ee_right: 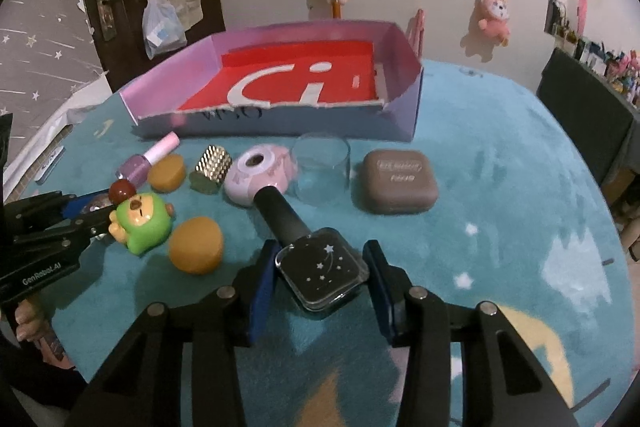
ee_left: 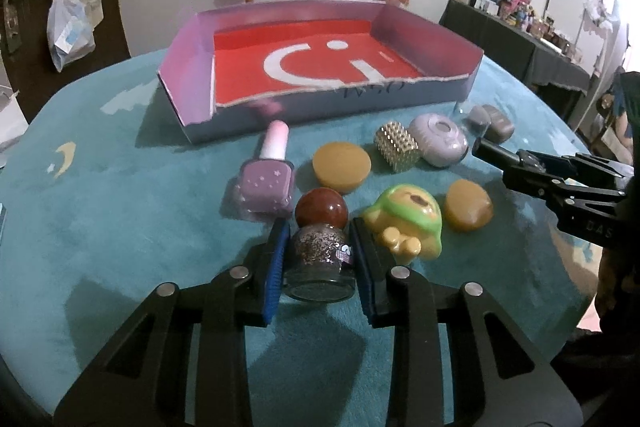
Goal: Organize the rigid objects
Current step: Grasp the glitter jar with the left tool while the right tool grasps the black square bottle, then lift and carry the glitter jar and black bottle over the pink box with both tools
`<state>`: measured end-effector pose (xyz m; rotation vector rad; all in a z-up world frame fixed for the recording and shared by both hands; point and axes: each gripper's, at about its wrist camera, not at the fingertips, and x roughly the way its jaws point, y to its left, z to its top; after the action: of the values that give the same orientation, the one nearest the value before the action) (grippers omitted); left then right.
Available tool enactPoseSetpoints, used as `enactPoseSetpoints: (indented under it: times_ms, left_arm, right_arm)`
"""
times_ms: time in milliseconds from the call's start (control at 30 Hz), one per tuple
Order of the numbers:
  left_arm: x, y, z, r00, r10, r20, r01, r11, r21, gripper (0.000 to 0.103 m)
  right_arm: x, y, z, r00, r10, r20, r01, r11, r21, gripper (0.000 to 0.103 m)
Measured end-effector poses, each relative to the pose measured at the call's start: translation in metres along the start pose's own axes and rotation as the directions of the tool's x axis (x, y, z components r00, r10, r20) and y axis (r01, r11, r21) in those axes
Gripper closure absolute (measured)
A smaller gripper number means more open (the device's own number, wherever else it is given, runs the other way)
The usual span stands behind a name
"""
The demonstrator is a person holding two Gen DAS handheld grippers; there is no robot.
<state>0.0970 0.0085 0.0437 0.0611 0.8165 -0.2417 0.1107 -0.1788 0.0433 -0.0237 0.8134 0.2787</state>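
The bench (ee_right: 500,187), under a teal plush cover, carries everything. Farthest ahead of both claws sits the shallow lilac tray (ee_left: 192,67) with a red floor; nothing lies in it.

The left claw (ee_left: 320,251) is low over the bench with its blue pads on either side of a glitter-filled bottle (ee_left: 318,255) with a round reddish-brown cap (ee_left: 322,211); the pads look to be pressed against the glass, gripping it. Just right of this claw's right finger, touching it, lies a yellow figurine in a green hood (ee_left: 408,223). Ahead and to the left lies a lilac nail polish bottle (ee_left: 266,183), its pale pink cap toward the tray. Ahead lies one amber disc (ee_left: 342,167), and another amber disc (ee_left: 468,205) is off to the right past the figurine.

The right claw (ee_right: 320,279) brackets a black nail polish bottle (ee_right: 322,273) with white stars, lying flat; there are small gaps on both sides, so the jaws are apart and not clamping. Its black cap points ahead to a round lilac case (ee_right: 258,177). Ahead stands a clear cup (ee_right: 320,171), and ahead to the right is a grey square case (ee_right: 394,183). Ahead to the left is a gold studded block (ee_right: 212,167).
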Motion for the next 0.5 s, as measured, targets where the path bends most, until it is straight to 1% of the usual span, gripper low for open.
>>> enactPoseSetpoints:
  times_ms: [500]
  left_arm:
    - [-0.0052, -0.0010, 0.0022, 1.000, -0.002, 0.015, 0.002, 1.000, 0.004, 0.074]
  right_arm:
    - [-0.0054, -0.0041, 0.0036, 1.000, -0.002, 0.011, 0.002, 1.000, 0.009, 0.057]
